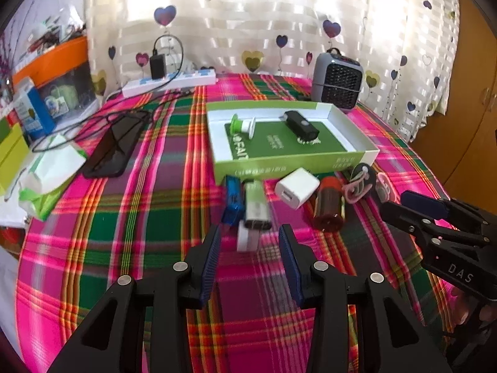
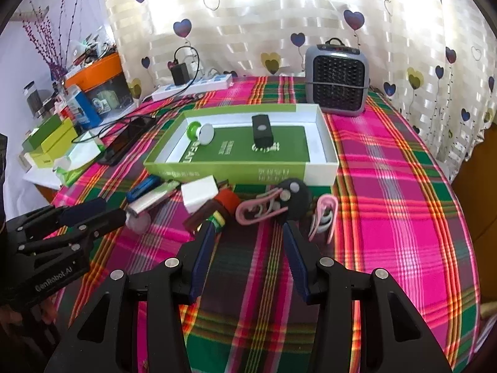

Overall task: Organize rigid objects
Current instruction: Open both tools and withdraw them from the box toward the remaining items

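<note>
A pink-and-green plaid tablecloth (image 1: 155, 217) fills both views. At centre sits the green box (image 2: 242, 168), open-topped, white inside, holding a black rectangular device (image 2: 262, 130) and a green-and-white spool (image 2: 200, 132). Behind it at upper right stands a grey fan heater (image 2: 337, 77); a black phone (image 1: 115, 146) lies at left. Along the box's near wall the small items crowd together — white charger cube (image 1: 296, 188), red cylinder (image 1: 327, 208), blue lighter (image 1: 233, 199), pink clips (image 2: 257, 208). The left gripper (image 1: 250, 236) and right gripper (image 2: 248, 231) both gape empty just short of them.
</note>
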